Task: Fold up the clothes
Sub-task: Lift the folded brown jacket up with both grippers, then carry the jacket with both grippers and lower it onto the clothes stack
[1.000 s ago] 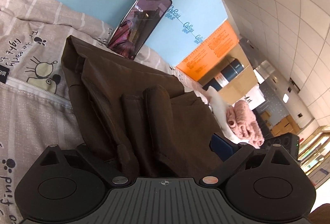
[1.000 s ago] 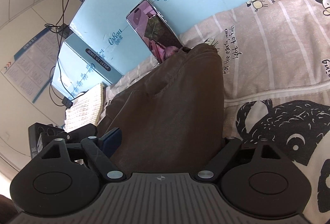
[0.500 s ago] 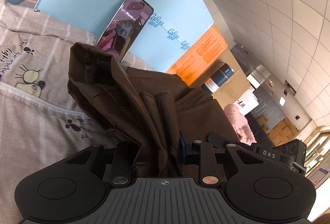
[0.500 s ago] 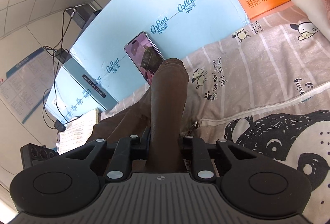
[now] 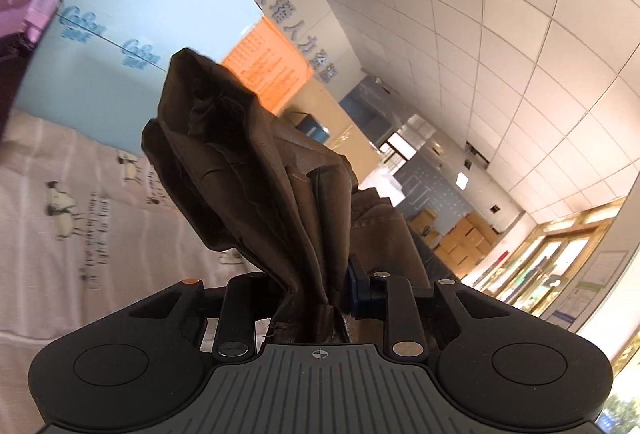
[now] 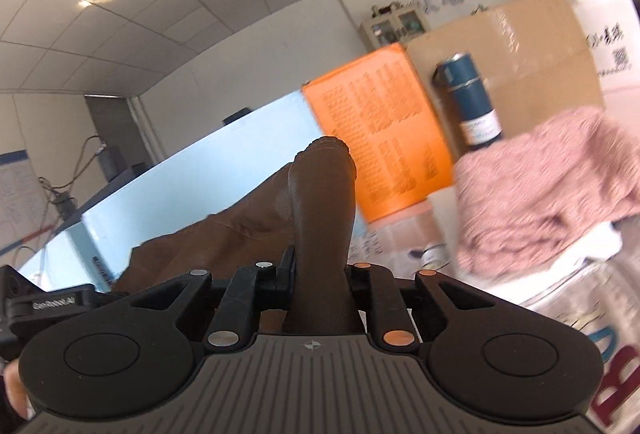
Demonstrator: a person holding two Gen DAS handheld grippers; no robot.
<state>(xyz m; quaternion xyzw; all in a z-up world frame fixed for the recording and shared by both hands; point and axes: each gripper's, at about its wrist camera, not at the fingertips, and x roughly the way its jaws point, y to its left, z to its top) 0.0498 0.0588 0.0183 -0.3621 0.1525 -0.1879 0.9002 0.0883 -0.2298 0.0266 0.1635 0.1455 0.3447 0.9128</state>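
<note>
A dark brown garment (image 5: pixel 248 170) is lifted off the printed bedsheet (image 5: pixel 60 234). My left gripper (image 5: pixel 316 286) is shut on a bunched fold of it, and the cloth rises in creased layers ahead of the fingers. In the right wrist view the brown garment (image 6: pixel 320 210) stands up as a narrow roll between the pads, with my right gripper (image 6: pixel 320 282) shut on it. More brown cloth trails off to the left toward the other gripper's body (image 6: pixel 44 304). Both grippers point nearly level, above the bed.
A light blue foam board (image 5: pixel 120 14) stands at the bed's far edge with a phone (image 5: pixel 20 22) leaning on it. An orange sheet (image 6: pixel 380 130), a blue flask (image 6: pixel 472 102) and a cardboard box (image 6: pixel 520 46) stand behind. A pink knitted garment (image 6: pixel 552 186) lies at the right.
Both grippers went from open around the flat brown garment to shut on it. They have lifted it off the bed and swung right, so wall and ceiling now fill the views.
</note>
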